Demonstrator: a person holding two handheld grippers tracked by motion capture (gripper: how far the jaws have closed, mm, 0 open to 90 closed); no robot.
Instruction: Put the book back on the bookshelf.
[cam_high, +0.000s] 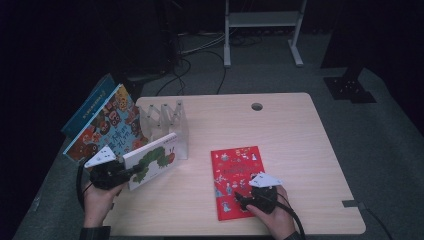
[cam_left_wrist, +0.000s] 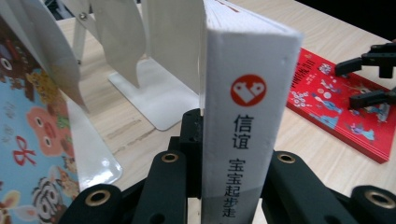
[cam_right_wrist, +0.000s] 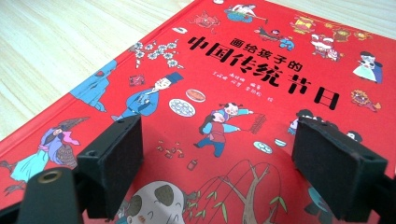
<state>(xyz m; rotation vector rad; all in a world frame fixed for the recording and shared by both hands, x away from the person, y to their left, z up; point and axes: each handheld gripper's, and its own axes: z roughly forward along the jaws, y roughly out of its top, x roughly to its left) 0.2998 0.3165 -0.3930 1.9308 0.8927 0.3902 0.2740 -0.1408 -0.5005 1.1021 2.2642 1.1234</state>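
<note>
White-spined board book with a green caterpillar cover (cam_high: 150, 161) stands clamped upright in my left gripper (cam_left_wrist: 236, 186), the white metal book rack (cam_high: 167, 125) just beyond, while my right gripper (cam_right_wrist: 217, 158) hovers wide-jawed over the flat red picture book (cam_right_wrist: 243, 88).

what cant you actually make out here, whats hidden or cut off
- White book: in the left gripper view its spine faces the camera, hiding the cover, and the frame's bottom edge cuts off the spine text.
- Red book: in the right gripper view its near edge is cut off by the frame; the right gripper pads cover parts of the picture.
- Owl book: in the high view the title is too small to read.
</note>
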